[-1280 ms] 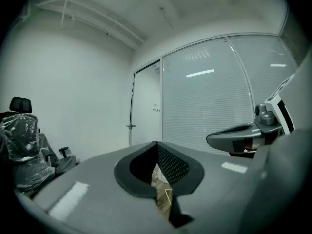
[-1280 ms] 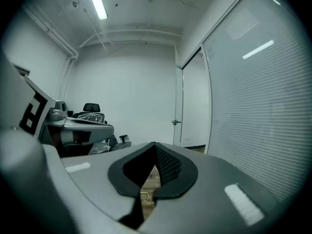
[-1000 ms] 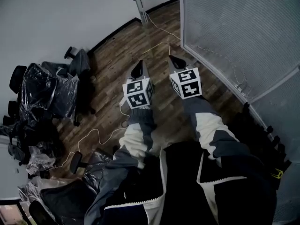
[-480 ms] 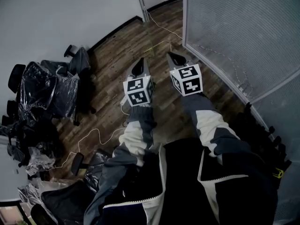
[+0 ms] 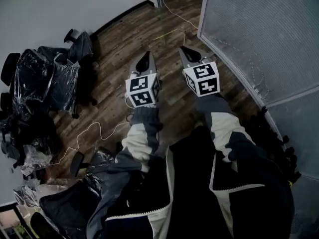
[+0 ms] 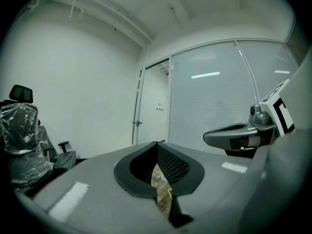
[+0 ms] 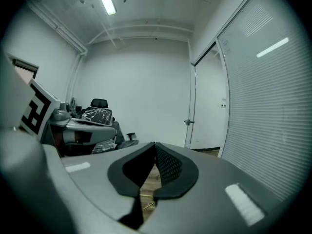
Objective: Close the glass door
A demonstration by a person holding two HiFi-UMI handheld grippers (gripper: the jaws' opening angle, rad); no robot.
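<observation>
The glass door stands at the room's far end. It is a tall metal-framed leaf with a handle, next to the frosted, blind-lined glass partition. The right gripper view shows the door's frame with the handle. Both grippers hang side by side over the wooden floor, well short of the door. My left gripper is shut and empty, its tips meeting. My right gripper has jaws just starting to open. Its tips still look together, with nothing between them.
Office chairs wrapped in plastic crowd the left wall, with another chair by my left leg. A white cable snakes across the floor. Dark clutter lies along the partition's foot at the right.
Both grippers have moved forward together along the floor toward the far wall. The door's stand has slid out of the top of the head view.
</observation>
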